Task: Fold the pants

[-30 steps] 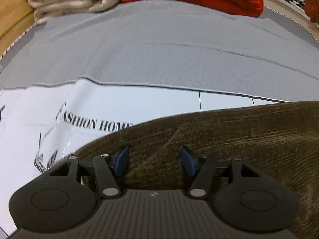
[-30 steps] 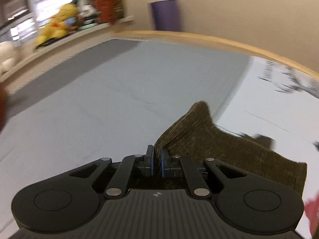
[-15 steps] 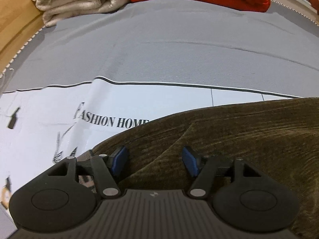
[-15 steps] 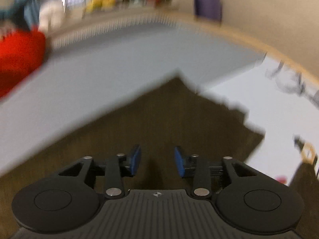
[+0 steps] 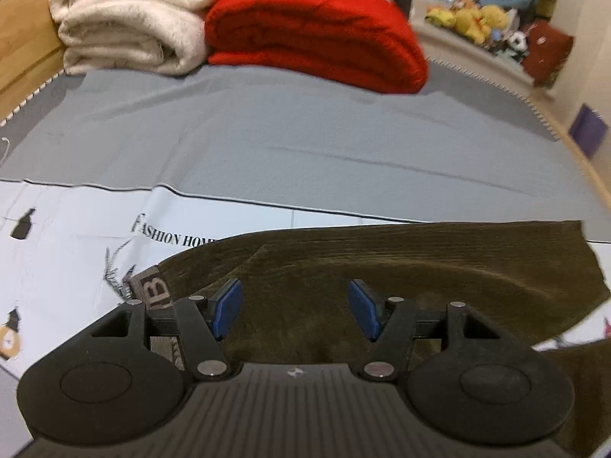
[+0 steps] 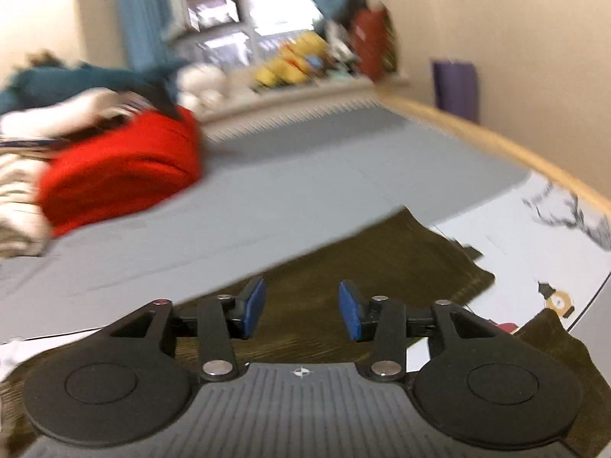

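Hovering above the brown corduroy pants [image 5: 382, 267] on the bed, left gripper [image 5: 294, 307] fingers wide and empty, right gripper [image 6: 301, 307] fingers opening, nothing between.

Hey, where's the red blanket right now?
The folded red blanket lies at the bed's far end, right of the cream blanket in the left wrist view, beyond the pants.

Below the left gripper's [image 5: 292, 307] fingers, its own body hides the near part of the pants [image 5: 420, 267]. Beyond the right gripper's [image 6: 301, 307] fingers, the red blanket [image 6: 122, 179] and windowsill toys [image 6: 294, 65] blur past telling.
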Motion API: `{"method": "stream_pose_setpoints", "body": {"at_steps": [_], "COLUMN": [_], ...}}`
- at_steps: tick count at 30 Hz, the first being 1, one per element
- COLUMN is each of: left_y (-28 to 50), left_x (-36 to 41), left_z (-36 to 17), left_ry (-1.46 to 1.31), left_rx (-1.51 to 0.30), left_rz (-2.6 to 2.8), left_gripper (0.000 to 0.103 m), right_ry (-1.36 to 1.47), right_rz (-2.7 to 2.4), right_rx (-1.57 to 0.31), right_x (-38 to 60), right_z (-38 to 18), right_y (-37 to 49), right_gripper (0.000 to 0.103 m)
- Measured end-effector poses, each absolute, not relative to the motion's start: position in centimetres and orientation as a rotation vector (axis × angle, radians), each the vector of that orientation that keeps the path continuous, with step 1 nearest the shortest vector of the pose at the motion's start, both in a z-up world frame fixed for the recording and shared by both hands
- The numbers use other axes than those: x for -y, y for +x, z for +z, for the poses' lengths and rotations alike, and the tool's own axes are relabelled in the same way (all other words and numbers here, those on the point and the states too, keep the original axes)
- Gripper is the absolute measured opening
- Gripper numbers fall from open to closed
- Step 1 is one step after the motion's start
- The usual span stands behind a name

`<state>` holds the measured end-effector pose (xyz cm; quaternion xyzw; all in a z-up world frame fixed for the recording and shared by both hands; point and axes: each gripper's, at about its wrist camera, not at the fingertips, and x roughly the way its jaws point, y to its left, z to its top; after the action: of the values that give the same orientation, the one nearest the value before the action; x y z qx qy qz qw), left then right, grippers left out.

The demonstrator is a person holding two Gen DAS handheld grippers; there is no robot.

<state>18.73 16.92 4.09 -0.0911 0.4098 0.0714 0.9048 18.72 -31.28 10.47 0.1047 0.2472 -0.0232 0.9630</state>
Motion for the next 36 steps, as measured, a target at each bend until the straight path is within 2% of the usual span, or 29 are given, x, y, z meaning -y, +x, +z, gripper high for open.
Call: {"method": "stream_pose_setpoints", "body": {"at_steps": [5, 11, 13, 16, 20, 25, 36], "left_y": [10.5, 4.3, 3.9, 3.2, 3.4, 4.0, 3.6], "left_x": [-15.0, -15.6, -16.5, -17.7, -18.9, -18.8, -18.4], "left_z": [5.2, -1.2, -3.0, -3.2, -4.8, -8.3, -6.5], "left_ry": [-0.077, 0.006, -0.024, -0.066, -0.109, 0.039, 0.028], "left_rx": [-0.823, -0.897, -0.975, -0.959, -1.043, -1.21, -1.117], "left_rz": [0.056, 0.01, 0.003, -0.023, -0.038, 0.015, -0.008], "left_gripper": [0.068, 0.068, 0.067, 0.068, 0.068, 0.069, 0.072], "right_ry": [0.192, 0.036, -0.028, -0.133, -0.148, -0.142, -0.131], "right_rz": [0.064, 0.094, 0.117, 0.115, 0.124, 0.106, 0.082], "right_rx": [-0.51, -0.713, -0.697, -0.669, -0.665, -0.698, -0.69], "right_x": [29.1, 25.6, 24.8, 24.5, 24.5, 24.4, 24.7], "right_z": [10.7, 4.3, 4.0, 3.7, 3.9, 2.8, 2.4], "right_y": [11.1, 8.3, 8.2, 7.6, 6.9, 6.6, 6.7], "right_gripper": [0.054, 0.05, 0.05, 0.05, 0.051, 0.052, 0.052]}}
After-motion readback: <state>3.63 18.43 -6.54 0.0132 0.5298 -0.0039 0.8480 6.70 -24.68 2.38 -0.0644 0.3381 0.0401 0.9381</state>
